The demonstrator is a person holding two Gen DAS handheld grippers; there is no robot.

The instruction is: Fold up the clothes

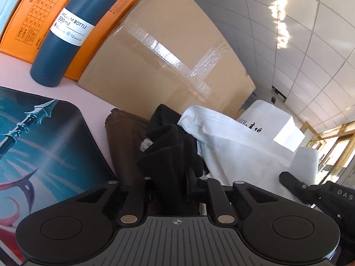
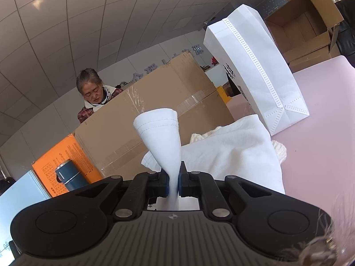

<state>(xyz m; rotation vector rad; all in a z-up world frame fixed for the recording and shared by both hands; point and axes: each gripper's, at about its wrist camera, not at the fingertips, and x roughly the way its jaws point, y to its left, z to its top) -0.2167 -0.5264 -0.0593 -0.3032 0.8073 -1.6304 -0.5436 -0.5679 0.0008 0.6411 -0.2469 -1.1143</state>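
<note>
I'm pinching a black garment point(image 1: 170, 155) in my left gripper point(image 1: 172, 184); its jaws are pressed in on a bunched fold that is sticking up ahead of the fingers. The black cloth is lying at the front of the pile on the pink table point(image 1: 93, 102), with a brown garment point(image 1: 122, 137) just to its left and a white garment point(image 1: 233, 146) touching it on the right.

My right gripper point(image 2: 174, 180) is clamping an edge of that white garment point(image 2: 233, 153); the blue pads point(image 2: 179, 182) are squeezing a stitched hem that is fanning up into a cone above them. The rest of the white cloth is heaping to the right on the table point(image 2: 317, 137), with a cream knit piece point(image 2: 280, 149) peeking out behind it.

Behind the pile a taped cardboard box point(image 1: 173, 51) is standing. Left of it an orange box point(image 1: 28, 17) is leaning, with a dark blue vacuum bottle point(image 1: 73, 31) in front of it. A printed mat point(image 1: 44, 141) is lying left of the clothes. A white paper bag point(image 2: 255, 71) is standing upright to the right, near the heap. A woman point(image 2: 93, 93) is looking down behind the cardboard box point(image 2: 144, 115). Open cartons point(image 2: 304, 24) are sitting in the far right background.
</note>
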